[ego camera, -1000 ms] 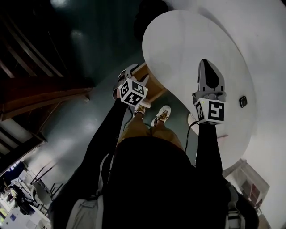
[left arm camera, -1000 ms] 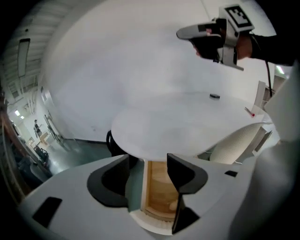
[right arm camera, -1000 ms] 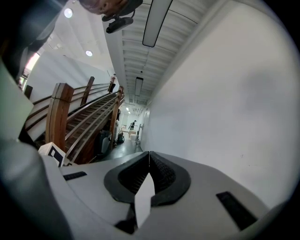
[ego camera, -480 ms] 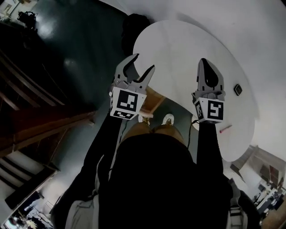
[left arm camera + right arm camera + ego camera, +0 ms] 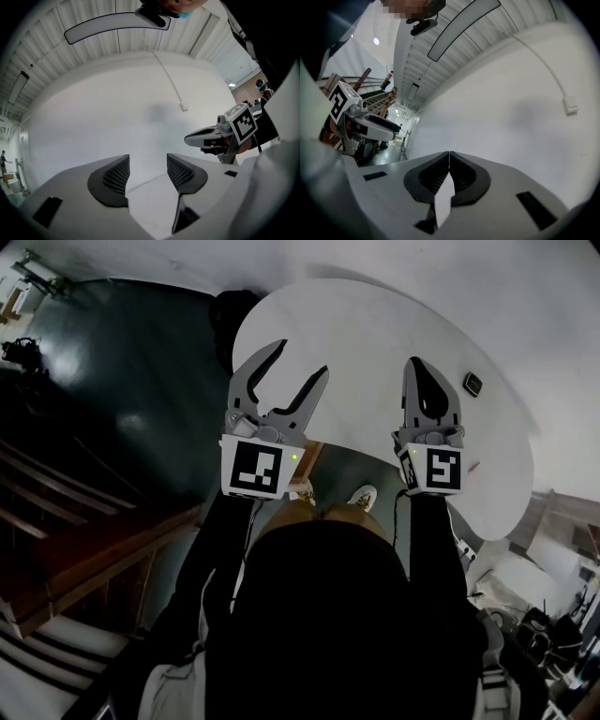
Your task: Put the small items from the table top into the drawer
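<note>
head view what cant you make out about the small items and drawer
Small dark item on the table: too small in the head view to identify.
Pinkish streak beside the right gripper: faint, too small to name.
Drawer: perhaps the brown sliver under the table edge beside the left gripper; open or shut unclear.
Gripper views face a wall, no tabletop.

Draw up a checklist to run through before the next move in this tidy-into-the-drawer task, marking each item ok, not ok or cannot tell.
1. Left gripper open and empty: ok.
2. Right gripper open for a pick: not ok; it is shut on nothing.
3. Small black item in sight on the table: ok.
4. A gripper aimed at that item: not ok; both gripper views show only wall.
5. Drawer open: cannot tell.
</note>
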Motion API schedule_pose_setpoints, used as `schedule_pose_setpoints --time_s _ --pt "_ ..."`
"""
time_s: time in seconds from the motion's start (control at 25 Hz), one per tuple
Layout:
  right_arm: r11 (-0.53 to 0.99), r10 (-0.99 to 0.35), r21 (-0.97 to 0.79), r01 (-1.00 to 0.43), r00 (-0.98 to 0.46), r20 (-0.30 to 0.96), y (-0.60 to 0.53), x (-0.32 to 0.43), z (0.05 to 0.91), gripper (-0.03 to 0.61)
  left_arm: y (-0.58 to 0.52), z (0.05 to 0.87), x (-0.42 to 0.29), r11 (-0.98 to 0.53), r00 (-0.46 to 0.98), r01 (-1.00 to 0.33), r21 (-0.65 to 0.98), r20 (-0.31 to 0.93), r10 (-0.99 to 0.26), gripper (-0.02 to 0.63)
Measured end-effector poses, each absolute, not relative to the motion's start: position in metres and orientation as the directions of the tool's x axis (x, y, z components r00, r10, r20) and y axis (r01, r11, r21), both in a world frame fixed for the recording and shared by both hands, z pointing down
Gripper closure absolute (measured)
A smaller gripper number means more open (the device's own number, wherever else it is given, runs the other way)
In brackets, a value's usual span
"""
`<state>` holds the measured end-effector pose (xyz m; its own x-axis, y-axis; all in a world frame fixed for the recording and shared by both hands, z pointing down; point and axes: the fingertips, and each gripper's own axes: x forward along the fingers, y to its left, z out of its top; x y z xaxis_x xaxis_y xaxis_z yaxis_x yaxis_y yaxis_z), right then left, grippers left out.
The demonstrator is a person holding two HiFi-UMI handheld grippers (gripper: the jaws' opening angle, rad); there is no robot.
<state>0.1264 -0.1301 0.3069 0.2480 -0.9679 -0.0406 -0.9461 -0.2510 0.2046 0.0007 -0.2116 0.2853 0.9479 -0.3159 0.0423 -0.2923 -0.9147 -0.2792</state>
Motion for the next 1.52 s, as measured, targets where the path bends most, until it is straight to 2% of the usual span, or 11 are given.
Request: schedule_pose_setpoints --time_s 0.44,0.88,1.2,1.52 --pt "-0.526 -0.847 0.212 -0.824 0.530 -0.043 0.032 0.242 0.299 0.551 -0.080 0.280 0.147 -0.970 0.999 -0.004 -0.241 0.032 -0.012 0.350" --pt "-0.768 -0.623 0.229 -0.599 0.781 -0.048 0.207 0.293 0.293 0.551 0.075 0.292 0.240 -0.926 0.945 0.324 -0.194 0.025 0.325 0.350" --pt "-0.826 -0.541 0.217 -0.521 0.840 -0.040 0.262 0.304 0.297 0.551 0.135 0.308 0.268 -0.887 0.905 0.424 -0.181 0.051 0.422 0.350" --pt "-0.831 -0.521 0.226 -0.508 0.854 0.001 0.276 0.304 0.312 0.551 0.178 0.401 0.291 -0.840 0.830 0.532 -0.104 0.259 0.493 0.350"
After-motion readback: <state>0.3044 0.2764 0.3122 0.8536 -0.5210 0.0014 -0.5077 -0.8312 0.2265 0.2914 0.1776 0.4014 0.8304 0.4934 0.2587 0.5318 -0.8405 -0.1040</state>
